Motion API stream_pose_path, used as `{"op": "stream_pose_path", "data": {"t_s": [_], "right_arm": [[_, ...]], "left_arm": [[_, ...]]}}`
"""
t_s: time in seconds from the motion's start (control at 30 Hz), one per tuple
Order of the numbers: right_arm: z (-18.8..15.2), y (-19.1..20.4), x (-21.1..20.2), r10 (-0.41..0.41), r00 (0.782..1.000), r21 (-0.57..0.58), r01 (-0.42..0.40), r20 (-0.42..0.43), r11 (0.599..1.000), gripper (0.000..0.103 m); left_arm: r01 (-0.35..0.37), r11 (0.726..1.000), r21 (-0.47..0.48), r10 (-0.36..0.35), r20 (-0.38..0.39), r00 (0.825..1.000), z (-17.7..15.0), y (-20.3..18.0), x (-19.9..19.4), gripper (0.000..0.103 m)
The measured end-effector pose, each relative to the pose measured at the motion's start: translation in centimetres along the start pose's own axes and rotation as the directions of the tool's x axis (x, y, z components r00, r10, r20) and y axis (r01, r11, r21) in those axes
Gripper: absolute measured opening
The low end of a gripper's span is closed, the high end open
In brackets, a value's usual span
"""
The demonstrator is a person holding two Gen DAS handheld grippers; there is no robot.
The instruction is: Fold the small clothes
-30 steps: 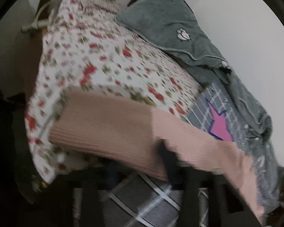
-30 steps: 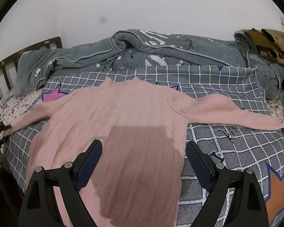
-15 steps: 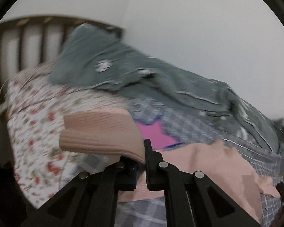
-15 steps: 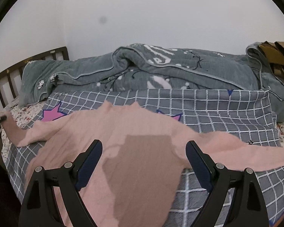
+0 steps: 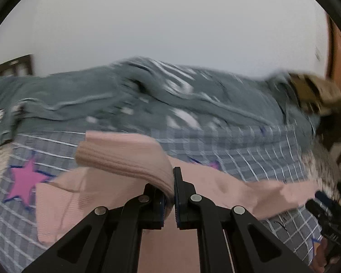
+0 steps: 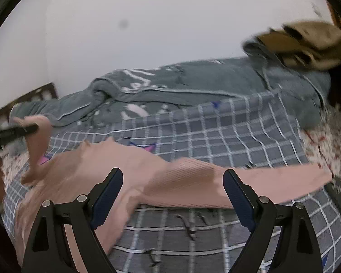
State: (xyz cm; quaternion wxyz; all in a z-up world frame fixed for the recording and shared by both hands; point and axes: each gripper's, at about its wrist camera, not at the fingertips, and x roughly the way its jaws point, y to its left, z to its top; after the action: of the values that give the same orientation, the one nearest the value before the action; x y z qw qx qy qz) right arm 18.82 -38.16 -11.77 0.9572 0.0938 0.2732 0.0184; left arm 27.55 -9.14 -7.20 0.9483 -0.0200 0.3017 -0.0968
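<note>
A pink ribbed sweater [image 6: 134, 170] lies spread on the grey checked bedsheet [image 6: 227, 136]. My left gripper [image 5: 172, 188] is shut on the sweater's left sleeve [image 5: 122, 157] and holds its cuff lifted above the sweater body [image 5: 216, 186]. The left gripper also shows at the left edge of the right wrist view [image 6: 22, 130] with the sleeve hanging from it. My right gripper [image 6: 172, 193] is open and empty, low over the sweater's right sleeve [image 6: 272, 182], which stretches out to the right.
A rumpled grey-green blanket [image 6: 193, 86] runs along the wall side of the bed. A brown patterned garment [image 6: 307, 43] sits at the far right on the blanket. A dark wooden headboard [image 6: 34, 95] is at the left. Floral bedding [image 6: 329, 150] shows at the right.
My left gripper has lifted the left sleeve and carried it rightward over the sweater body. My right gripper has shifted right toward the right sleeve and stayed open.
</note>
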Motion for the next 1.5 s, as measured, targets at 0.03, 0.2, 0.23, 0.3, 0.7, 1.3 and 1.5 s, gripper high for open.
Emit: {"op": "stream_pose_path", "data": {"t_s": [0.03, 0.2, 0.23, 0.3, 0.7, 1.3, 1.5], "right_arm": [[-0.1, -0.5, 0.3, -0.002, 1.0, 0.013, 0.003, -0.014, 1.0, 0.089], [-0.4, -1.6, 0.8, 0.002, 1.0, 0.037, -0.001, -0.03, 0.999, 0.089], [-0.4, -1.5, 1.0, -0.001, 0.999, 0.031, 0.002, -0.033, 1.0, 0.089], [-0.6, -1.1, 1.2, -0.008, 0.999, 0.011, 0.008, -0.041, 1.0, 0.089], [-1.4, 5.0, 4.1, 0.071, 0.992, -0.08, -0.08, -0.108, 0.994, 0.089], [-2.8, 5.0, 6.7, -0.033, 0.983, -0.081, 0.018, -0.182, 0.997, 0.065], [-1.5, 1.6, 5.3, -0.12, 0.983, -0.075, 0.111, -0.135, 0.991, 0.065]], "left_arm": [[0.005, 1.0, 0.024, -0.005, -0.016, 1.0, -0.6, -1.4, 0.8, 0.007], [0.071, 0.994, 0.079, -0.059, -0.153, 0.986, -4.3, -5.8, 5.4, 0.01], [0.084, 0.993, 0.08, -0.069, -0.174, 0.982, -4.7, -6.1, 5.8, 0.018], [0.093, 0.991, 0.093, -0.073, -0.197, 0.978, -5.3, -6.4, 6.0, 0.035], [-0.199, 0.98, 0.016, 0.199, -0.006, 0.98, -4.3, 8.3, -0.5, 0.085], [-0.14, 0.973, -0.185, 0.093, -0.241, 0.966, -7.2, 20.2, 4.7, 0.022], [-0.243, 0.948, -0.206, 0.207, -0.179, 0.962, -6.7, 22.2, 3.8, 0.014]]}}
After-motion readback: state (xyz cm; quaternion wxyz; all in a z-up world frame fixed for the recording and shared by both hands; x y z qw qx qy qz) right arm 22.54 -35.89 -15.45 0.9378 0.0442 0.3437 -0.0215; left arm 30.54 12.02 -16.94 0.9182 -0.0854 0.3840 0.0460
